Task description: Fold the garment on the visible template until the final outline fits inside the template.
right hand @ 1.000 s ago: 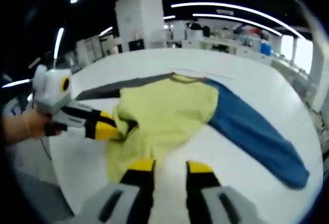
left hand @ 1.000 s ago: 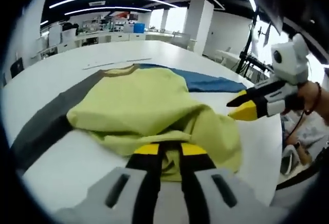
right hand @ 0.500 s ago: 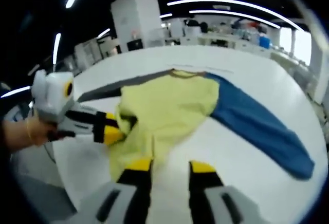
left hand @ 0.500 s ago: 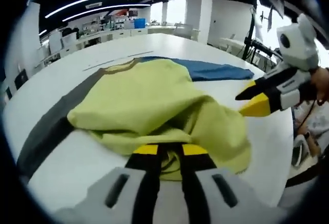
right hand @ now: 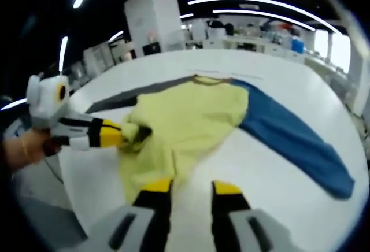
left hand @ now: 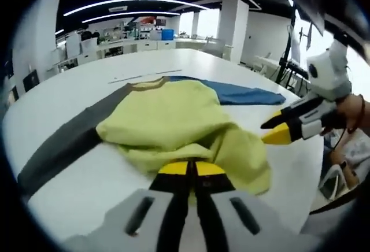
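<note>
Open-plan lab behind you, white pillars, ceiling light strips, benches at the back. White desk (right hand: 277, 171) carries the garment (right hand: 191, 119), yellow body with a grey sleeve (left hand: 63, 148) and a blue sleeve (right hand: 289, 142). Your left claw (left hand: 192, 170) is clenched on the garment hem. Your right claw (right hand: 191, 189) is released, jaws apart.

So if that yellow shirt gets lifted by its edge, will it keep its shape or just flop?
Probably flop: the shirt already lies in soft bunched folds where the left tool pinches it. It looks light, a thin layer lying flat on the table. The blue sleeve would likely trail behind.
</note>
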`<act>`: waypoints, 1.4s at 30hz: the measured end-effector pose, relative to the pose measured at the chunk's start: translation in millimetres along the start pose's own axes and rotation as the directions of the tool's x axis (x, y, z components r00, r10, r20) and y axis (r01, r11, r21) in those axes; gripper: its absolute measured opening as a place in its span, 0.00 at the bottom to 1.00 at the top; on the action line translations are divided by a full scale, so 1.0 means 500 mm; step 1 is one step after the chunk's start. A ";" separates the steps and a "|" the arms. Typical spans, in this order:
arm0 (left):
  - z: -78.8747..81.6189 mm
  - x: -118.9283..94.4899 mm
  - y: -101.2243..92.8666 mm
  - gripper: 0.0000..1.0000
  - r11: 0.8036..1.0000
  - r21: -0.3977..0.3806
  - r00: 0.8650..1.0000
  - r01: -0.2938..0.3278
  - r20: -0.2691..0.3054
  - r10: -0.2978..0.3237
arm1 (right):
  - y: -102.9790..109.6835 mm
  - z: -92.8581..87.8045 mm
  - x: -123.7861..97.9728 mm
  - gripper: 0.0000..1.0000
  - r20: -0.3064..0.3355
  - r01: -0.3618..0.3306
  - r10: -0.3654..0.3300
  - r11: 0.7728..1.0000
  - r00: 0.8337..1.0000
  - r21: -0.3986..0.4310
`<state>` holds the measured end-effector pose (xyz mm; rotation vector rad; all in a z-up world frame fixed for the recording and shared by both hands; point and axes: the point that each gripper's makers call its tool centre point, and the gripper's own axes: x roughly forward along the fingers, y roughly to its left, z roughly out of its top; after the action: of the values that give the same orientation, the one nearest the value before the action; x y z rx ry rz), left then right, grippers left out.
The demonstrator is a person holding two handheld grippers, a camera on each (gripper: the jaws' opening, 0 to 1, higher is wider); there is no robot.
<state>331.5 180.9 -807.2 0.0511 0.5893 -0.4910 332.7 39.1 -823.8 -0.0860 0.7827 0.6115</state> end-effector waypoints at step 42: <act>-0.173 -0.206 0.076 0.00 0.915 -0.204 0.932 -0.349 -0.179 0.316 | 0.027 -0.008 0.001 0.24 -0.011 -0.048 0.048 0.997 0.999 0.053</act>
<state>229.8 274.6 -826.8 -0.0372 0.7586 -0.0827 323.1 49.5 -825.0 -0.0226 0.8145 0.6357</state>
